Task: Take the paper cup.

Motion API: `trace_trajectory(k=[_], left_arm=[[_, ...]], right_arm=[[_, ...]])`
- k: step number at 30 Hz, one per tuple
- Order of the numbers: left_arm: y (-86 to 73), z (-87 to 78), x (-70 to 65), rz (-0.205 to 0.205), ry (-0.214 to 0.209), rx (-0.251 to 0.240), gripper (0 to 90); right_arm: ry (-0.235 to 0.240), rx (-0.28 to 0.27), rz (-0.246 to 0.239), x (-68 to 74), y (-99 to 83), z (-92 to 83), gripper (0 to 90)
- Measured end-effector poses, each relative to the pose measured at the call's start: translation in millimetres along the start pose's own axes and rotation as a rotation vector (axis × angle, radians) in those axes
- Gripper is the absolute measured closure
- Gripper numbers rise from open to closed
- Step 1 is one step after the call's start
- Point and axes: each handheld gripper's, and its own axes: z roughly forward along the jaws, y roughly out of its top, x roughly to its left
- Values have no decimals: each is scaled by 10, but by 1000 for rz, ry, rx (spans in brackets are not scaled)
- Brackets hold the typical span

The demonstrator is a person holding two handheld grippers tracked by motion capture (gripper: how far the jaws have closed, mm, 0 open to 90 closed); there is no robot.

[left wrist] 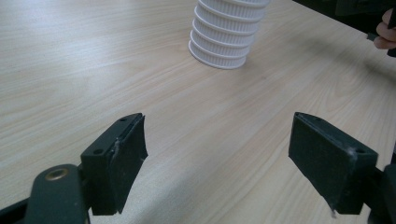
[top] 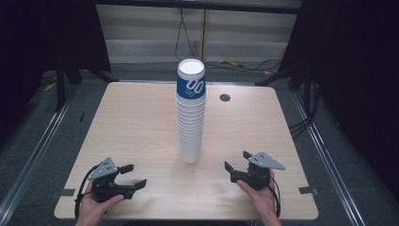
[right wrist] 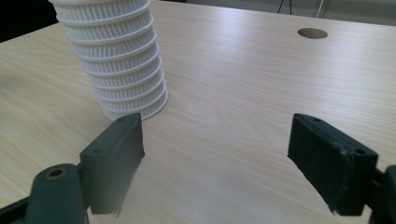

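Right, over on the left, the left claw (top: 131,175) sits low at the near edge of the surface (top: 131,122), held in a hand (top: 94,207), jaws spread wide with nothing between them. Its own view confirms it: bare wood between the two black pads, and the foot of the cup stack (left wrist: 219,46) ahead and a touch right of centre, well apart from the tips

Middle of the surface now, the cup stack (top: 191,113) stands upright, a tall white column of nested cups, ribbed rims one over another, a blue-banded cup on top. Its long axis runs straight up, so any grab comes from the side, jaws either flank of the column

On to the right, the right claw (top: 236,161) also rests near the front edge in the other hand (top: 261,197), jaws parted and empty. From its own view the stack (right wrist: 119,60) looms up and to the left, base just beyond the left jaw tip

So the deciding relation: the stack lies forward and inward of both claws, roughly between them. My read is the right one sits a shade nearer, though it's close. Behind the stack on the right, a small round hole (top: 225,97) in the surface, clear of everything
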Motion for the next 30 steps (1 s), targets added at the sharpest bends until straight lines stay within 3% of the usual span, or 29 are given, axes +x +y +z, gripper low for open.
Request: trace_trajectory(k=[12, 20, 30], left_arm=[[42, 29, -8, 17, -6, -1, 191], [24, 29, -50, 38, -17, 5, 190], [23, 30, -71, 45, -23, 0, 188]], right_arm=[[75, 37, -20, 57, 89, 56, 177], [118, 25, -28, 129, 185, -40, 201], [184, -7, -50, 218, 434, -64, 255]])
